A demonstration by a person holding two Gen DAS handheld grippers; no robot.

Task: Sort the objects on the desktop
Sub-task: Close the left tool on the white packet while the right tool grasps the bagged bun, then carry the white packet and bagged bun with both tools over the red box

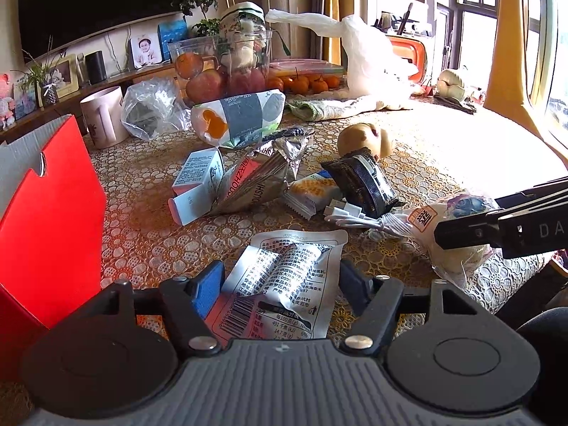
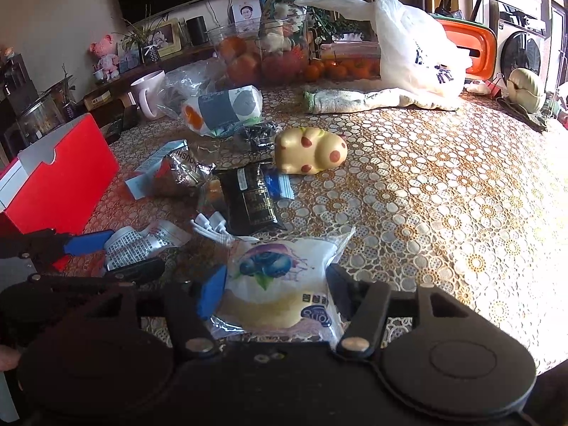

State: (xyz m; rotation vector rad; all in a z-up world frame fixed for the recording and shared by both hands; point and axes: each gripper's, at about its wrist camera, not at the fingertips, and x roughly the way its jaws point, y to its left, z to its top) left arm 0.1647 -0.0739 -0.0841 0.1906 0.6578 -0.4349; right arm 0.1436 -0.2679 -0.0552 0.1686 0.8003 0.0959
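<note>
My left gripper (image 1: 280, 284) is open, its jaws on either side of a white printed snack packet (image 1: 284, 277) lying on the table; the packet also shows in the right wrist view (image 2: 135, 245). My right gripper (image 2: 275, 289) is open around a blueberry bread packet (image 2: 280, 277), which also shows in the left wrist view (image 1: 447, 227). Beyond lie a black packet (image 2: 248, 198), a white cable (image 2: 213, 227), a silver foil bag (image 1: 255, 181), a small white-blue carton (image 1: 198, 184) and a spotted yellow toy (image 2: 309, 149).
A red box (image 1: 49, 213) stands at the left. At the back are a pink mug (image 1: 103, 117), a clear fruit container (image 1: 220, 67), a white plastic bag (image 2: 415, 46), a folded cloth (image 2: 355, 101) and oranges (image 1: 309, 83). The lace tablecloth (image 2: 443, 195) is bare on the right.
</note>
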